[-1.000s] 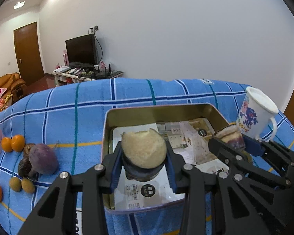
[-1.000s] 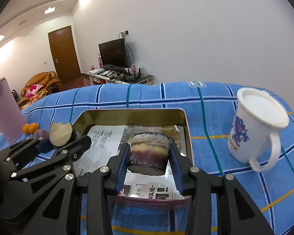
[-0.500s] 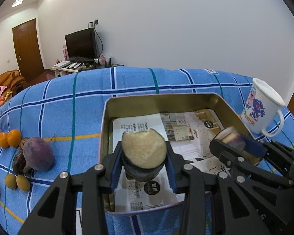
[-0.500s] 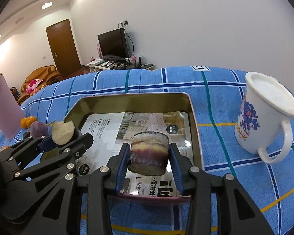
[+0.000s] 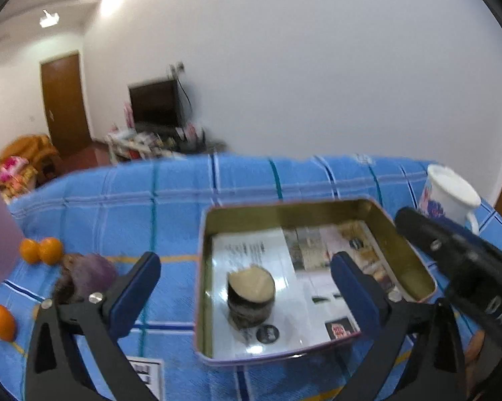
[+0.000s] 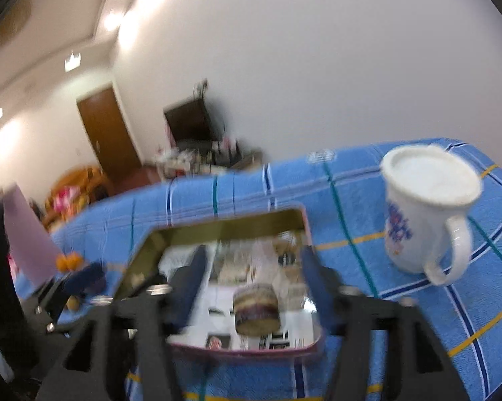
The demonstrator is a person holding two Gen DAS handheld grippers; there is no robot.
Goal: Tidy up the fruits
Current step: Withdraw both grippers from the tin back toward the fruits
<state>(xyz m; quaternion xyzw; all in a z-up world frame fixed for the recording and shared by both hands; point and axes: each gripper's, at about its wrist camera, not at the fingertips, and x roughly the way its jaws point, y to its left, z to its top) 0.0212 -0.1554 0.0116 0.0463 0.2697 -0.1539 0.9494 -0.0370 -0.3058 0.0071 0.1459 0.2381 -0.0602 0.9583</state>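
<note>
A gold metal tray lined with printed paper sits on the blue checked cloth. A cut dark-skinned fruit piece with a pale top stands in the tray's left half. My left gripper is open, its blue pads wide on either side of that piece. In the right wrist view a purple and cream fruit slice stands in the tray near its front edge. My right gripper is open around and above it. Both views are blurred.
A white mug stands right of the tray; it also shows in the left wrist view. Left of the tray lie a purple fruit, small oranges and another orange. A pink object stands at the left.
Both grippers have opened and let go of their fruit pieces, which now stand in the tray. Both grippers have pulled back and up.
</note>
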